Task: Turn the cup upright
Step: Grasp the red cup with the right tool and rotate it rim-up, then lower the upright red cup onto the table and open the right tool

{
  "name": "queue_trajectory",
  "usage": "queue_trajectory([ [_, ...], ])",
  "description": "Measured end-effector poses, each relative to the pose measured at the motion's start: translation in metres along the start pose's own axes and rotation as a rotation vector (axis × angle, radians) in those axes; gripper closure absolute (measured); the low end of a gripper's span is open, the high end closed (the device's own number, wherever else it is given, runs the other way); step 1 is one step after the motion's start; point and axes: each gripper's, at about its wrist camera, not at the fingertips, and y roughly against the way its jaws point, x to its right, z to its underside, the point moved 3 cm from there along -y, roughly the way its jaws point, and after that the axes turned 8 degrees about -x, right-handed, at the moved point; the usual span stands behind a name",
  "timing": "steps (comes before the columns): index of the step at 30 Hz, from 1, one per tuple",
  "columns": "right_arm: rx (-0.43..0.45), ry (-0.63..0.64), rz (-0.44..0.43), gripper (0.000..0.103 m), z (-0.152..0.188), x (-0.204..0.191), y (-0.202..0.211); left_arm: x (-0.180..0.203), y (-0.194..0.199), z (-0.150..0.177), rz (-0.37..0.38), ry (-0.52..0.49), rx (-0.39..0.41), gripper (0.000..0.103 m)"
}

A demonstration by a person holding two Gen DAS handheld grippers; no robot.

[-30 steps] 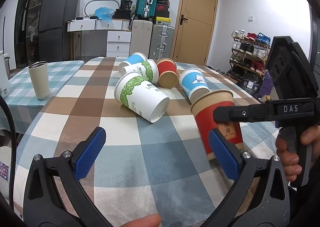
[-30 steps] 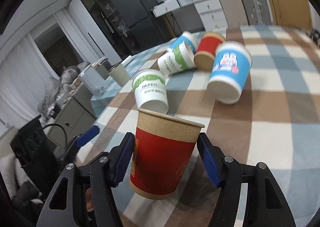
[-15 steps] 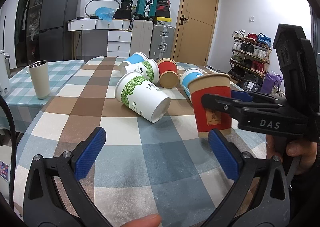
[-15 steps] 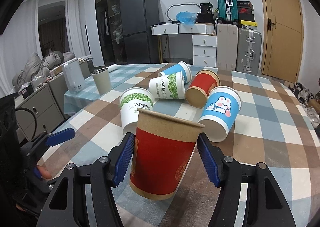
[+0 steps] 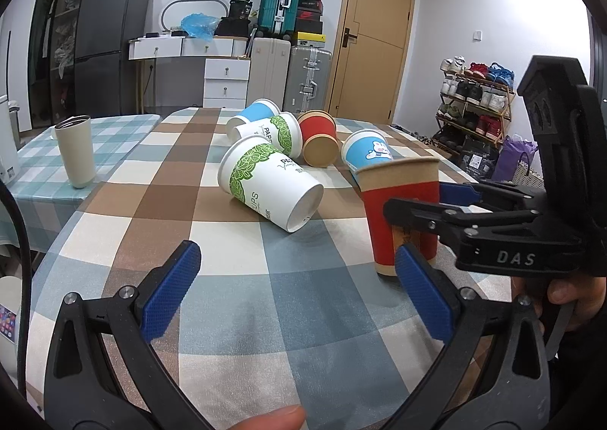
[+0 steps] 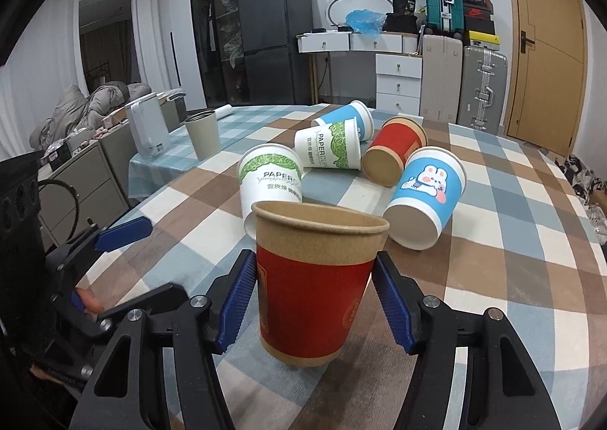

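The red cup (image 6: 316,286) stands upright on the table (image 5: 235,301), mouth up, near the front right part of the checked cloth, with the right gripper (image 6: 315,301) around it; its jaws clasp the cup's sides. The left gripper (image 5: 296,297) hovers with jaws spread wide and nothing between them, over a bare stretch of cloth that runs forward to the nearest fallen cup. Five other cups lie on their sides in a cluster past the red one: a green-leaf cup (image 5: 271,187) closest, a rabbit cup (image 6: 426,198) just behind the red cup, and three more beyond. A grey tumbler (image 5: 75,151) stands well apart at the left, on a second cloth. Half a second ago the red cup was held above the cloth; now its base rests on the cloth.
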Motion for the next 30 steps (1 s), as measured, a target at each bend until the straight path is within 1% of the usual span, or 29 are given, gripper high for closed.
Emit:
queue_trajectory([
  [6, -0.021, 0.003, -0.032, 0.040, 0.017, 0.002, 0.010, 0.000, 0.000, 0.000, 0.000, -0.001, 0.000, 0.001],
  [12, -0.026, 0.048, -0.022, 0.042, 0.030, -0.003, 0.015, 0.000, 0.000, 0.000, 0.000, -0.001, 0.001, 0.001],
  [16, -0.010, 0.058, 0.012, 0.042, 0.025, -0.005, 0.010, 0.000, 0.000, 0.000, 0.000, -0.002, 0.000, 0.001],
  [22, -0.016, 0.075, 0.025, 0.042, 0.017, -0.011, -0.001, 0.001, 0.000, 0.001, 0.000, -0.002, 0.001, 0.001],
  [24, -0.019, 0.086, 0.028, 0.041, 0.017, -0.013, -0.002, 0.001, 0.001, 0.001, 0.000, -0.002, 0.001, 0.001],
  [27, -0.021, 0.089, 0.012, 0.039, 0.019, -0.012, -0.001, 0.001, 0.000, 0.001, -0.001, -0.004, 0.002, 0.001],
  [29, -0.024, 0.082, -0.002, 0.035, 0.020, -0.009, -0.001, 0.001, 0.000, 0.001, 0.000, -0.004, 0.003, 0.001],
  [30, -0.022, 0.076, -0.009, 0.028, 0.021, -0.006, 0.000, 0.000, 0.000, 0.001, -0.001, -0.003, 0.003, 0.001],
])
